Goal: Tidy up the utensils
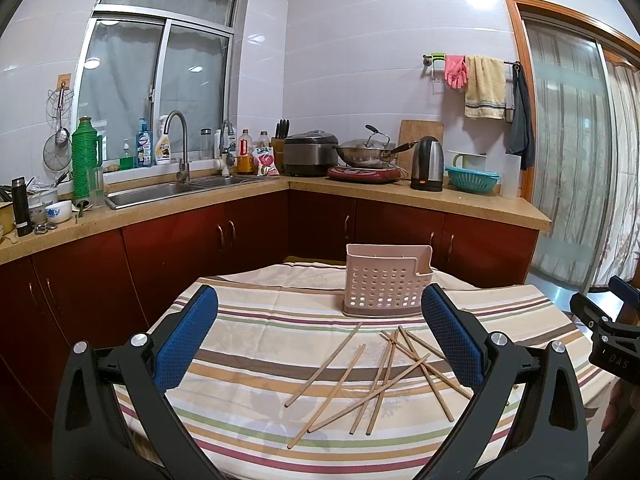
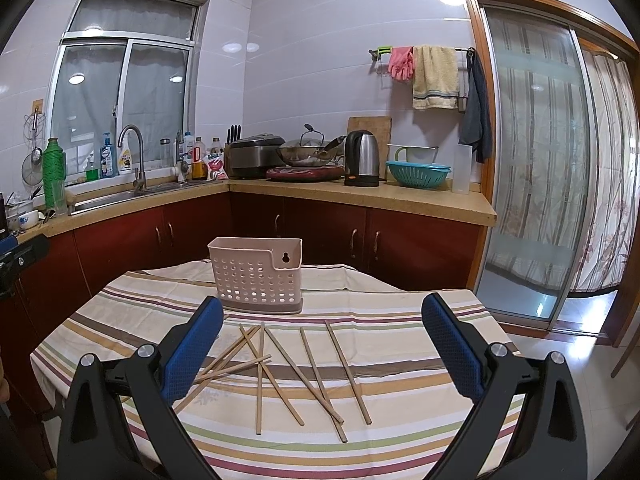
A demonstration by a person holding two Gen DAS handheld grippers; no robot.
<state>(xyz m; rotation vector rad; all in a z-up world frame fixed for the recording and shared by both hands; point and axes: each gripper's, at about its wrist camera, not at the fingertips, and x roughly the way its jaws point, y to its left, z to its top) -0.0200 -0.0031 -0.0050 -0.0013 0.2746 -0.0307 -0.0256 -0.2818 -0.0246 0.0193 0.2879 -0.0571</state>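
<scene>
While both the left gripper and right gripper are held wide and empty, a first chopstick must be gripped for the far holder.

Chopsticks on table — holder behind.

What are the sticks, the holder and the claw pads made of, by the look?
Long thin tan chopsticks: probably bamboo or wood, matt, uniform pale brown. Pale pink perforated rectangular holder: moulded plastic, smooth with a slight sheen, regular round holes and a keyhole hanging slot. Blue pads on the right claw: likely rubber or foam, with a fine diamond grip texture.
</scene>
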